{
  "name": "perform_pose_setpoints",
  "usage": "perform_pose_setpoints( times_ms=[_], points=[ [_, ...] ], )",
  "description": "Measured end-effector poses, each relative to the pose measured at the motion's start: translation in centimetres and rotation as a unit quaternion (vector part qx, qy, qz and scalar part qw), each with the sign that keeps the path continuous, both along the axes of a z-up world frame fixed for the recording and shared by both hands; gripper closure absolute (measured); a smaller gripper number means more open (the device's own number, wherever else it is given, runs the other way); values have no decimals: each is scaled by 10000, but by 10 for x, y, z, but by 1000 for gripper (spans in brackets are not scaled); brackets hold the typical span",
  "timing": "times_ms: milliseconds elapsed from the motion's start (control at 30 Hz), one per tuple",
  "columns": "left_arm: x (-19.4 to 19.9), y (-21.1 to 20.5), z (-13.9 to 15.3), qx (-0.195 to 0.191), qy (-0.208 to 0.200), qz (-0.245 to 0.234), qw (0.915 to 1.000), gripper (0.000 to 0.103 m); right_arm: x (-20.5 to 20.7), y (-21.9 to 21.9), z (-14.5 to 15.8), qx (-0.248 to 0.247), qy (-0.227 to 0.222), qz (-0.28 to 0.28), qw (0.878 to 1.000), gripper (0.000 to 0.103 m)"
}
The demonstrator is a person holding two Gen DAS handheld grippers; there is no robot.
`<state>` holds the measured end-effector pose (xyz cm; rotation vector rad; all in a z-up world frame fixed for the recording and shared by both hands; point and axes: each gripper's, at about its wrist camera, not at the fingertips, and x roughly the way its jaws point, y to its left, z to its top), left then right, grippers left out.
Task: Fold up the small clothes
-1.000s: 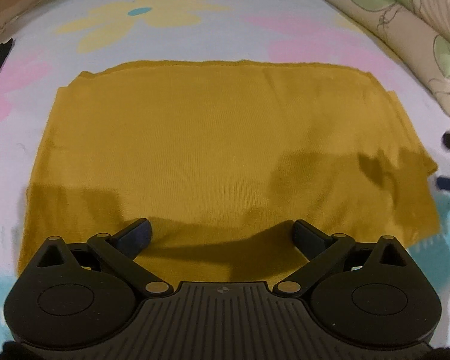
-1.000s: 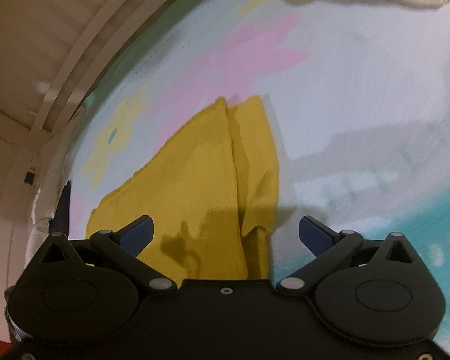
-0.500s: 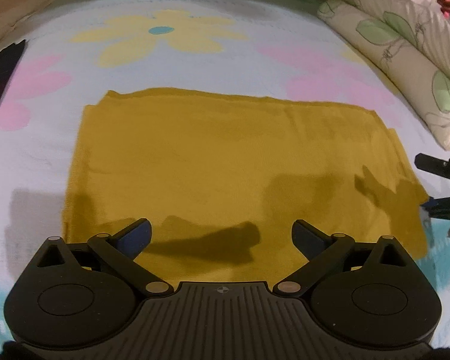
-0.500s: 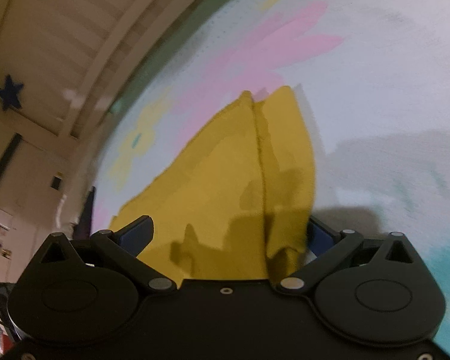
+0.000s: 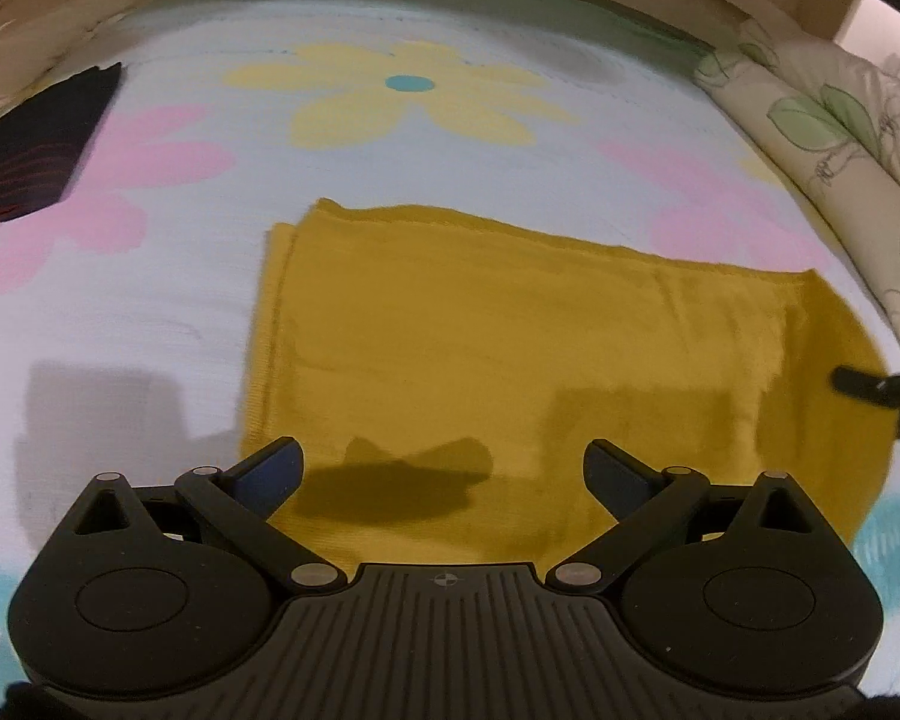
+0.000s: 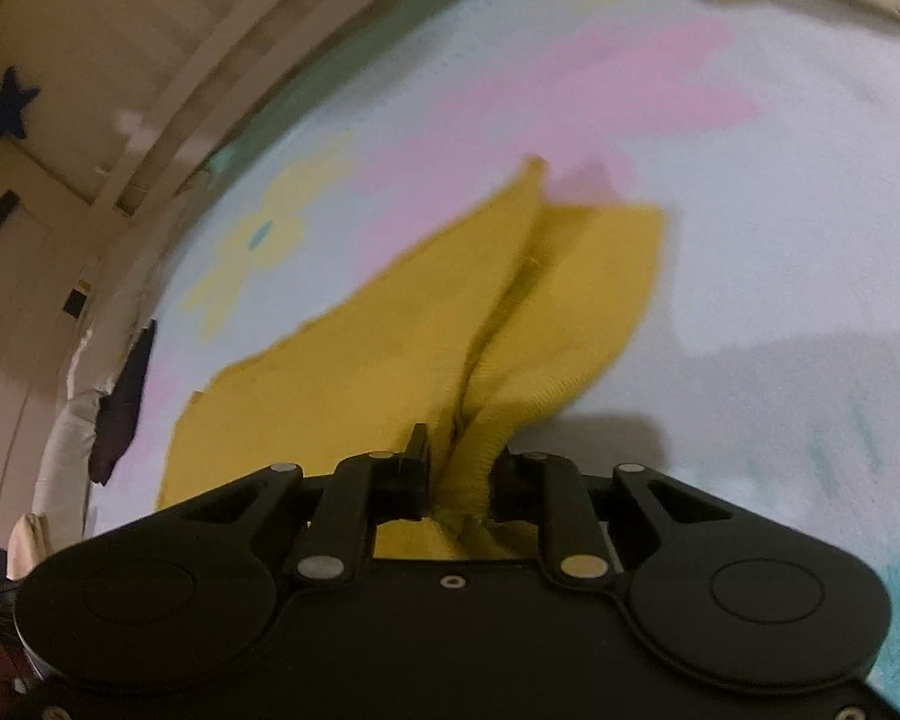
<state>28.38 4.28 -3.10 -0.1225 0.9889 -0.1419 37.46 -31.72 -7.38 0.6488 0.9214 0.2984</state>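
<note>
The yellow garment (image 5: 510, 354) lies flat on the flowered bedsheet (image 5: 150, 300), roughly mid-sheet, its far hem running toward the pillow-side edge where a leaf-print pillow (image 5: 840, 168) rests. One layer overlaps another along the end away from the pillow, so it appears partly folded.

The right gripper (image 6: 459, 468) has its jaws pressed together on a bunched corner of the garment; the cloth rises from the sheet into the pinch, with a ridge running away from it. In the left wrist view this gripper (image 5: 870, 390) shows only as a dark tip at the garment's pillow-side end.

The left gripper (image 5: 444, 468) hovers over the near hem, jaws spread wide, gripping nothing. Whether it touches the cloth cannot be told.

Judgement: the step in hand is carrying the pinched end across to make the next fold. To do it well, lift only enough to clear the lower layer, travel straight along the hem line, and lay the corner square on the opposite corner. The left gripper would serve best by pinning or pinching the near hem so the body does not drag.

A dark garment (image 5: 30, 162) lies at the sheet's far corner, apart.
</note>
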Motion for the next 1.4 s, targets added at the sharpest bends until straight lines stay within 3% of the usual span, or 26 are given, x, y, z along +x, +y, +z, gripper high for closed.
perform_pose_setpoints(
  times_ms=[200, 600, 733, 900, 1000, 1067, 1100, 1267, 1400],
  points=[
    [-1, 24, 7, -74, -62, 242, 9997, 2, 3, 42, 34, 438, -368, 364, 9977, 76],
    [-11, 85, 14, -105, -143, 702, 9974, 2, 19, 142, 39, 1024, -328, 774, 9912, 76],
    [-14, 101, 13, -126, -125, 794, 9967, 2, 19, 166, 34, 1057, -295, 853, 9903, 76],
    [-16, 115, 8, -112, -56, 860, 9962, 2, 17, 200, 24, 690, -229, 1081, 9915, 75],
    [-18, 121, 5, -77, -6, 883, 9961, 2, 16, 218, 11, 459, -166, 1258, 9909, 63],
    [-18, 124, 4, -56, 20, 898, 9959, 2, 14, 221, 6, 630, -146, 1436, 9875, 40],
    [-19, 125, 3, -49, 27, 913, 9958, 2, 13, 220, 8, 716, -200, 1508, 9858, 36],
    [-19, 121, 7, -46, -60, 895, 9960, 2, 10, 197, 37, 1041, -720, 1433, 9816, 31],
    [-21, 100, 12, -57, -219, 613, 9979, 2, 10, 168, 44, 932, -739, 1168, 9860, 30]
  ],
)
